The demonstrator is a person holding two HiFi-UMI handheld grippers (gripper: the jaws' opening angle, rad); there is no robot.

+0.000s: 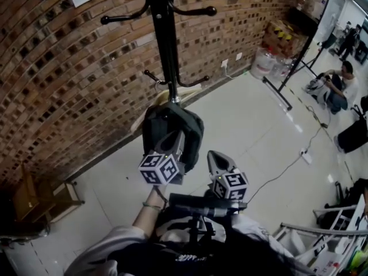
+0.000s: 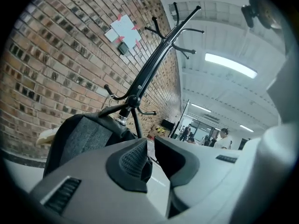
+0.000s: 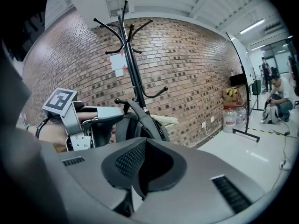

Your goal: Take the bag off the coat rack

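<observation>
Seemingly soft all through, the bag [image 1: 190,128] in the head view is a dark fabric pack that hangs low on the coat rack [image 1: 167,39], slumped against the pole just under the lower hooks. Which hook carries it is hidden. The left gripper [image 1: 174,140] sits right at its front face, and the right gripper [image 1: 215,160] is just beside it, lower and clear of the cloth.

From the left gripper view, the left gripper [image 2: 150,146] has its jaws a little apart with only floor between them. The bag [image 2: 84,139] fills the lower left, grey woven panel outward, below the rack's hook collar [image 2: 128,100].

In the right gripper view, the right gripper [image 3: 140,146] has its jaws together on nothing. The bag [image 3: 140,122] shows a stiff-looking curved strap edge.

It will likely sag and swing when lifted, and it is probably not heavy. The top loop or strap near the hook looks like the best hold, since a pinch on the loose body would only bunch the cloth.
</observation>
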